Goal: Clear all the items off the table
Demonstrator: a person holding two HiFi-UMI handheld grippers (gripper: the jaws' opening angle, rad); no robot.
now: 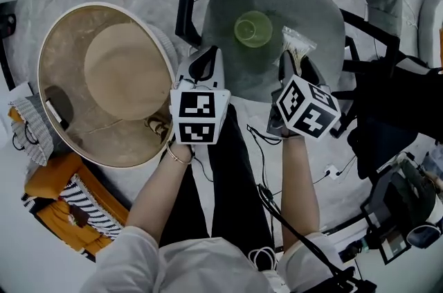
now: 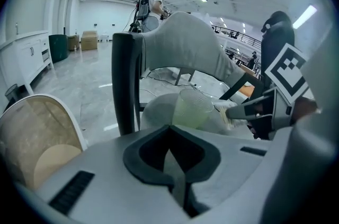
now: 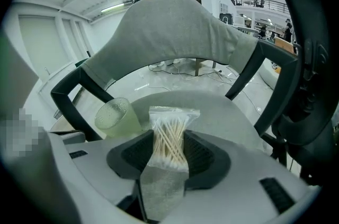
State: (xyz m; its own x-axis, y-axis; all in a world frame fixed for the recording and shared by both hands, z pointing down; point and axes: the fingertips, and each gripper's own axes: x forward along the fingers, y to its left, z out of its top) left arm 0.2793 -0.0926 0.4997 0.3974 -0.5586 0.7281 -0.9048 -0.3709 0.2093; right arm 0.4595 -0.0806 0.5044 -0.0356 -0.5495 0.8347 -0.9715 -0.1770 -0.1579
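- Left claw point(image 1: 205, 60): clenched on itself, nothing between the pads. It hangs over the near left edge of the grey chair seat point(image 1: 315, 11), pointing down and away.
- Right claw point(image 3: 169, 150): grasping a clear bag of cotton swabs point(image 3: 169, 135). The pads pinch the bag's lower half and the sealed top stands upright above them. It is at the near right edge of the same seat.
- Green cup point(image 1: 253, 29): translucent, upright on the seat, mouth up. It sits beyond and between the two claws. In the right gripper view it is just left of the bag; whether they touch, cannot tell.
- Chair: grey padded back on the far side, black arms on either side.
- Round tan basket point(image 1: 66, 66) with a white rim stands on the pale marble floor, left of the chair, close beside the left claw.
- No worktop in view.
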